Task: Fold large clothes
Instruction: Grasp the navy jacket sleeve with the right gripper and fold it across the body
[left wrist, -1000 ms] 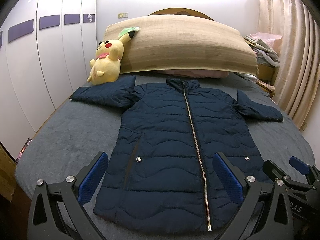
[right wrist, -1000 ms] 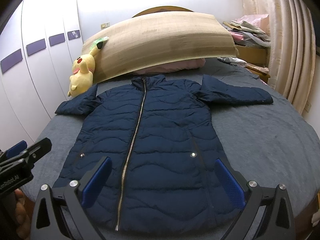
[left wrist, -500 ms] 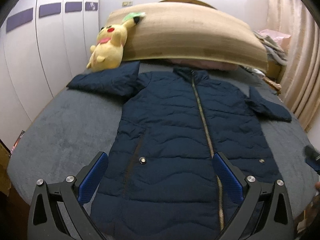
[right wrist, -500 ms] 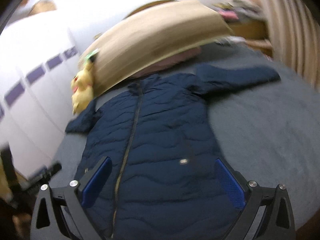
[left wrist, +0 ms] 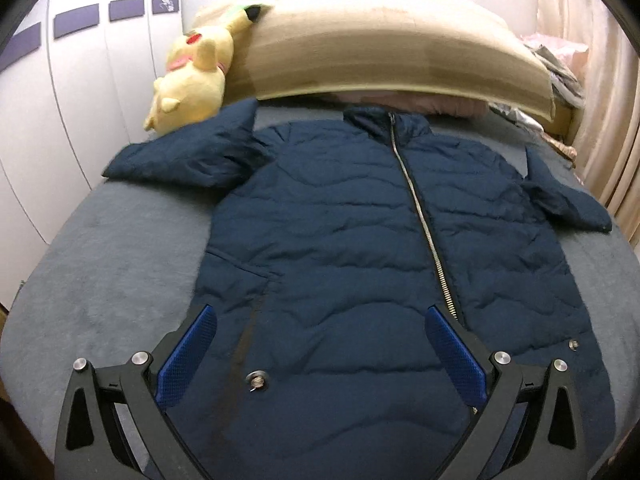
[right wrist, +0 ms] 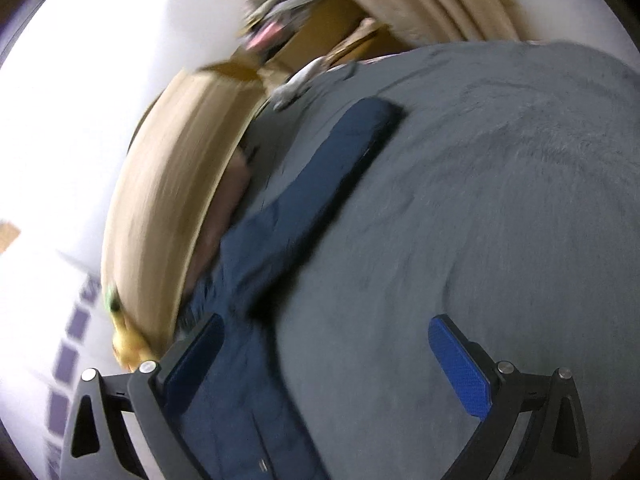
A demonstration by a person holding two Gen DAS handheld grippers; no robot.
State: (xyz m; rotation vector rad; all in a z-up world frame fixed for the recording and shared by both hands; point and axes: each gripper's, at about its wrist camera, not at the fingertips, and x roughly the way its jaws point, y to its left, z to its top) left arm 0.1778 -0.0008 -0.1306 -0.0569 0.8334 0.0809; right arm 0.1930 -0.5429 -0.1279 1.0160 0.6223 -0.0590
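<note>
Plainly, step: nothing is folded yet; both grippers are on the approach, so this looks like the start of the first fold.
Left sleeve: the left sleeve (left wrist: 188, 156) lies spread to the far left, its tip close under the plush (left wrist: 192, 76); whether they touch I cannot tell.
Left gripper: the left gripper (left wrist: 320, 350) hangs over the near hem with its jaws wide and nothing between them.
Jacket: the jacket (left wrist: 340, 240) lies flat, face up and zipped, along the middle of the bed (left wrist: 100, 280), collar at the far end.
Right sleeve: the right sleeve (right wrist: 320, 184) lies stretched out over the grey cover toward the far right.
Right gripper: the right gripper (right wrist: 326, 354) is tilted over the jacket's right edge, jaws wide and empty; its view is blurred.
Next move: probably each gripper must close on a sleeve or side edge and carry it over toward the zip (left wrist: 420, 208), pinching only the padded layers meant to move.
In the way: the plush and the headboard (left wrist: 380, 52) crowd the far end; the clutter (left wrist: 560, 64) at far right sits beyond the sleeve.
</note>
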